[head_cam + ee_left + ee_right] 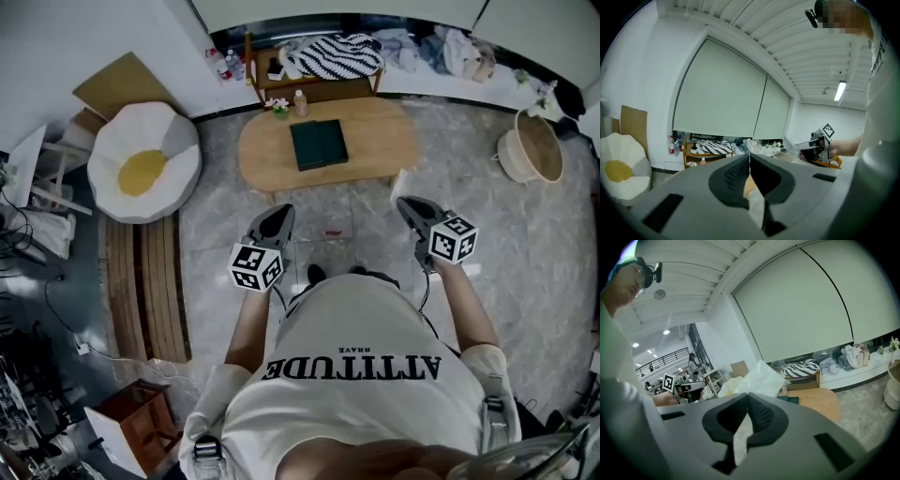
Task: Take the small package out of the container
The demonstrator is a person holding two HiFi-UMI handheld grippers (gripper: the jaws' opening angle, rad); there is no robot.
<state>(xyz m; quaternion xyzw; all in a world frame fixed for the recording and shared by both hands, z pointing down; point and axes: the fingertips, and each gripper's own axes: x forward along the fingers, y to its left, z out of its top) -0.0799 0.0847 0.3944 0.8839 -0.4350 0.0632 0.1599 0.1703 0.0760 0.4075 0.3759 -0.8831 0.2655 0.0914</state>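
Observation:
A dark green flat container lies on the low oval wooden table ahead of me; its edge shows in the right gripper view. My right gripper is shut on a small clear plastic package, which sticks out past its tips, off the table's near right corner. The left gripper view shows that package too. My left gripper hangs before the table's near edge, its jaws meeting at the tips with nothing between them.
A bottle and small flowers stand at the table's far edge. Behind is a wooden shelf with a striped cloth. An egg-shaped cushion lies at left, a wicker basket at right.

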